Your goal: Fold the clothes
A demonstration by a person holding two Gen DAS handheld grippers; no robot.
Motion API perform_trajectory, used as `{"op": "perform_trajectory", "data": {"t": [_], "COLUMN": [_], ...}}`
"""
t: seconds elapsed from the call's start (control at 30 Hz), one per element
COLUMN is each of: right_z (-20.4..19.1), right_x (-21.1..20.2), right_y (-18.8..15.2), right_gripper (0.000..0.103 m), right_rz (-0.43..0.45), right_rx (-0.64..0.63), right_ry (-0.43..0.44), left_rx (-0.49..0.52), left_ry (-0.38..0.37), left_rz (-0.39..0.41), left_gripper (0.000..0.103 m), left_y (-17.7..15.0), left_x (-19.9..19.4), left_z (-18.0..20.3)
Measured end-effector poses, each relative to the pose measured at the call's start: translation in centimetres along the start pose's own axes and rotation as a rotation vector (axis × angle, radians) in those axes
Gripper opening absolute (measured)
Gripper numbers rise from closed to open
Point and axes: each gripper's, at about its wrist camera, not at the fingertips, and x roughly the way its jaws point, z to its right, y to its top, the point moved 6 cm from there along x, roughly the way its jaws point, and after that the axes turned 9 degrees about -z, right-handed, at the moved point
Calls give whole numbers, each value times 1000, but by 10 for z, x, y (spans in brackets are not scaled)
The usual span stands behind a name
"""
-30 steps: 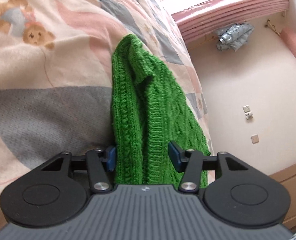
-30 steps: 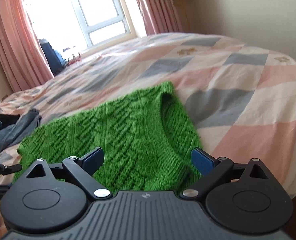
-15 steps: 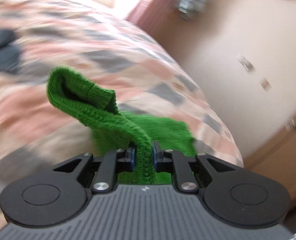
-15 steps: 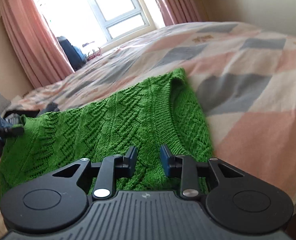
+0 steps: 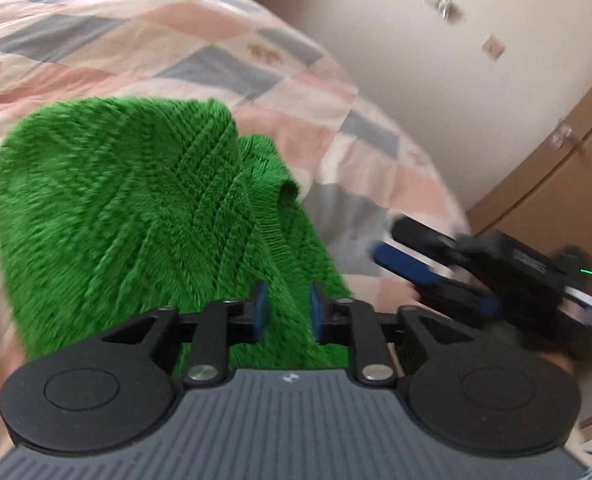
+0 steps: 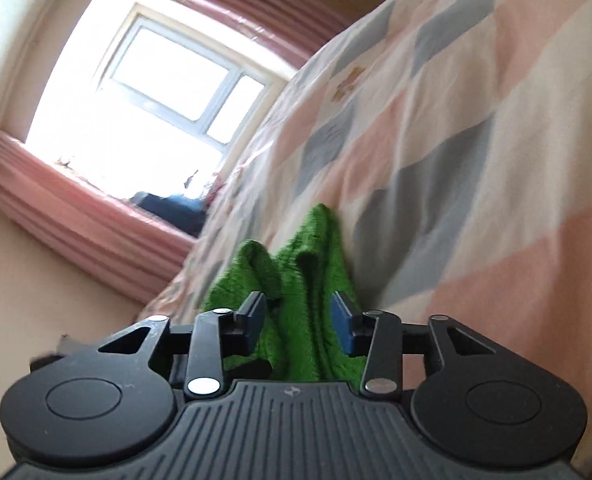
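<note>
Bare quilt [image 5: 96, 52] beyond the folded green sweater [image 5: 128, 208]; right hand-held gripper [image 5: 428, 280] close beside it.

— What was the green sweater [image 5: 128, 208] made of?
— Chunky, rough knitted wool. The quilt [image 6: 476, 128] was soft matt cotton, the gripper [image 5: 284, 310] matt black plastic with shiny metal rivets

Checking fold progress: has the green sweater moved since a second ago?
Yes. The green sweater, then flat on the patchwork quilt, is now bunched and lifted off it, with folds between both grippers' opening jaws.
</note>
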Motion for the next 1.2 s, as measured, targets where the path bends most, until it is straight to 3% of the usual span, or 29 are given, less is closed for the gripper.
{"op": "perform_trajectory", "data": {"t": [0.17, 0.27, 0.33, 0.5, 0.53, 0.57, 0.63, 0.73, 0.83, 0.87, 0.93, 0.97, 1.1, 1.2], "right_z": [-15, -26, -28, -26, -27, -28, -31, -35, -25, -23, -26, -31, -45, -37], "right_x": [46, 88, 113, 153, 157, 159, 158, 156, 165, 169, 164, 155, 119, 100], "right_y": [27, 43, 53, 65, 66, 67, 65, 63, 62, 61, 60, 63, 80, 98], "right_gripper": [53, 71, 72, 71, 64, 50, 40, 40, 40, 34, 18, 15, 14, 14], "right_rz": [-150, -211, -240, -294, -300, -305, -309, -317, -345, -356, -326, -302, -214, -162], "right_rx": [13, -38, -45, -40, -46, -53, -76, -107, -84, -77, -82, -94, -102, -92], "right_ry": [186, 162, 133, 98, 104, 109, 106, 99, 16, 0, 1, 15, 40, -32], "left_rx": [-33, -107, -127, -127, -114, -95, -58, -58, -66, -59, -40, -27, 48, 80], "left_ry": [108, 166, 211, 222, 240, 254, 266, 266, 266, 261, 243, 232, 233, 260], "left_rz": [152, 179, 189, 184, 176, 175, 181, 174, 159, 158, 157, 156, 144, 105], "left_gripper": [23, 23, 22, 19, 18, 18, 18, 18, 18, 18, 18, 18, 18, 19], "left_y": [22, 39, 50, 66, 66, 66, 67, 68, 69, 71, 76, 80, 99, 107], "left_x": [-48, -47, -44, -29, -27, -23, -19, -14, -12, -14, -17, -18, -11, 8], "left_z": [-28, -67, -88, -120, -122, -121, -118, -119, -120, -117, -108, -102, -76, -69]}}
